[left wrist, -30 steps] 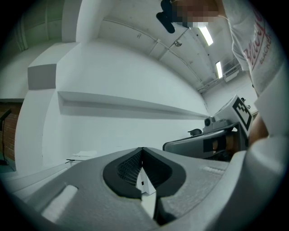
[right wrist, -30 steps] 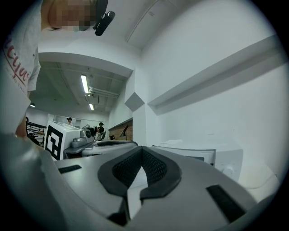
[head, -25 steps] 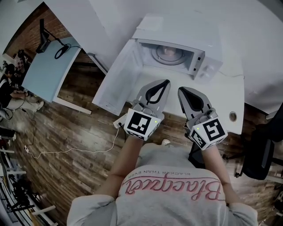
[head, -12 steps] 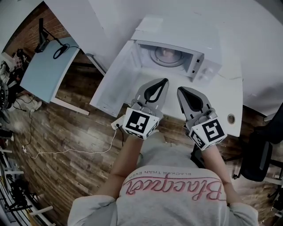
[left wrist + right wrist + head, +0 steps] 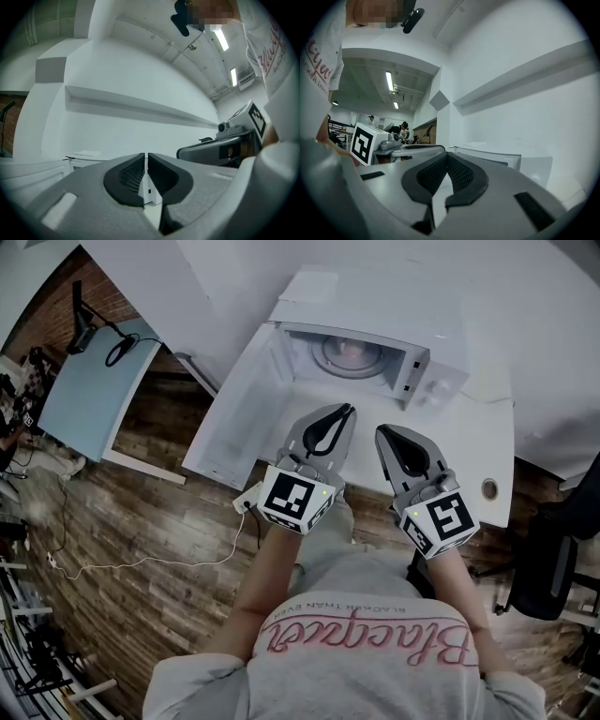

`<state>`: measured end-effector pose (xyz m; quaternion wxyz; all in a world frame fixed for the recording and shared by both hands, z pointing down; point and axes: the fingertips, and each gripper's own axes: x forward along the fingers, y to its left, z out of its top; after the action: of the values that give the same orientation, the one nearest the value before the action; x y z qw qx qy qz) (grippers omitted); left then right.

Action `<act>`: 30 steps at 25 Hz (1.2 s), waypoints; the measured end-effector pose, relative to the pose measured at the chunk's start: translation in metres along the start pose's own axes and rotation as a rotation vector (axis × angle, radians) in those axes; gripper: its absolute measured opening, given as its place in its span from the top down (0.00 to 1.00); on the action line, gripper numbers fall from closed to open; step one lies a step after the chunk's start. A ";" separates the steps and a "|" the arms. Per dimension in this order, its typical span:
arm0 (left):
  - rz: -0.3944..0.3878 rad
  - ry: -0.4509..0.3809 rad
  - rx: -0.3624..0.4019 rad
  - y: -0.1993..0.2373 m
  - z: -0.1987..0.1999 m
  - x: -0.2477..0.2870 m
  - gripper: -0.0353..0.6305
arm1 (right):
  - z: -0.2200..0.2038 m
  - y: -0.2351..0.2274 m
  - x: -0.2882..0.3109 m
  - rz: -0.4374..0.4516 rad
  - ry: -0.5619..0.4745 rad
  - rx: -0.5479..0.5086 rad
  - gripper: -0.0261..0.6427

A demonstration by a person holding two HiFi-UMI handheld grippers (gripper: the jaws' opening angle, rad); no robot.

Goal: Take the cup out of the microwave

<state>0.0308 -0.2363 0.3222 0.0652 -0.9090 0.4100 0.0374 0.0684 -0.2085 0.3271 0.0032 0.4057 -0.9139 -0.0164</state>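
Observation:
The white microwave (image 5: pixel 375 310) stands on the white table with its door (image 5: pixel 239 413) swung wide to the left. Inside its cavity lies a round pale shape (image 5: pixel 352 352); whether it is the cup or the turntable I cannot tell. My left gripper (image 5: pixel 349 410) and right gripper (image 5: pixel 380 430) hang side by side over the table's near part, just in front of the cavity, both pointing at it. Both are shut with nothing between the fingers. In the left gripper view the left gripper (image 5: pixel 146 155) shows its tips together; in the right gripper view the right gripper (image 5: pixel 447 155) does too, with the microwave (image 5: pixel 497 159) beyond.
The white table (image 5: pixel 469 446) has a small round hole (image 5: pixel 489 488) near its right front corner. A cable (image 5: pixel 150 554) trails over the wooden floor at the left. A light blue desk (image 5: pixel 89 390) stands far left, and a dark chair (image 5: pixel 553 559) at the right.
Both grippers keep their place in front of the microwave and stay shut. Only the head view has drifted a little.

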 end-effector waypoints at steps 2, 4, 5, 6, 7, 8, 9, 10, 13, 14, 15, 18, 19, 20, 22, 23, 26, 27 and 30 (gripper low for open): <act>-0.001 0.006 0.001 0.002 -0.003 0.004 0.94 | -0.003 -0.005 0.002 -0.009 0.003 0.012 0.94; -0.003 0.013 -0.001 0.006 -0.006 0.008 0.94 | -0.004 -0.009 0.007 -0.012 0.002 0.020 0.94; -0.004 0.018 -0.003 0.008 -0.008 0.010 0.94 | -0.005 -0.011 0.010 -0.013 0.002 0.023 0.94; -0.005 0.023 -0.005 0.011 -0.010 0.012 0.94 | -0.006 -0.014 0.012 -0.017 0.003 0.026 0.94; -0.005 0.027 -0.007 0.013 -0.011 0.014 0.94 | -0.006 -0.016 0.015 -0.019 0.004 0.028 0.94; -0.005 0.031 -0.009 0.016 -0.013 0.017 0.94 | -0.006 -0.018 0.017 -0.020 0.003 0.028 0.94; -0.005 0.035 -0.012 0.019 -0.015 0.019 0.94 | -0.007 -0.020 0.020 -0.021 0.002 0.028 0.94; -0.005 0.038 -0.015 0.022 -0.016 0.022 0.94 | -0.007 -0.023 0.023 -0.022 0.000 0.027 0.94; -0.005 0.049 -0.024 0.031 -0.024 0.031 0.86 | -0.009 -0.031 0.032 -0.029 0.002 0.028 0.94; -0.001 0.054 -0.026 0.034 -0.027 0.034 0.83 | -0.010 -0.034 0.034 -0.034 0.006 0.031 0.94; 0.004 0.059 -0.029 0.038 -0.030 0.037 0.81 | -0.012 -0.037 0.037 -0.040 0.009 0.035 0.94; 0.009 0.080 -0.046 0.049 -0.042 0.047 0.71 | -0.015 -0.045 0.046 -0.042 0.013 0.038 0.94; 0.008 0.090 -0.050 0.052 -0.047 0.051 0.68 | -0.016 -0.048 0.049 -0.044 0.015 0.041 0.94; 0.007 0.098 -0.052 0.055 -0.051 0.054 0.68 | -0.017 -0.051 0.052 -0.048 0.019 0.044 0.94; 0.003 0.111 -0.054 0.061 -0.058 0.061 0.68 | -0.021 -0.057 0.057 -0.055 0.028 0.052 0.94; 0.003 0.117 -0.051 0.064 -0.061 0.065 0.68 | -0.023 -0.059 0.060 -0.056 0.032 0.055 0.94; 0.011 0.137 -0.049 0.074 -0.073 0.076 0.68 | -0.028 -0.066 0.071 -0.061 0.045 0.069 0.94; 0.013 0.144 -0.050 0.078 -0.076 0.079 0.68 | -0.030 -0.068 0.074 -0.061 0.048 0.073 0.94; 0.013 0.167 -0.056 0.085 -0.087 0.088 0.68 | -0.036 -0.072 0.083 -0.057 0.057 0.086 0.94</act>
<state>0.0260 -0.3700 0.3897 0.0052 -0.9077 0.4186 -0.0269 0.0669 -0.3190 0.3605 0.0115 0.4314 -0.9014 0.0342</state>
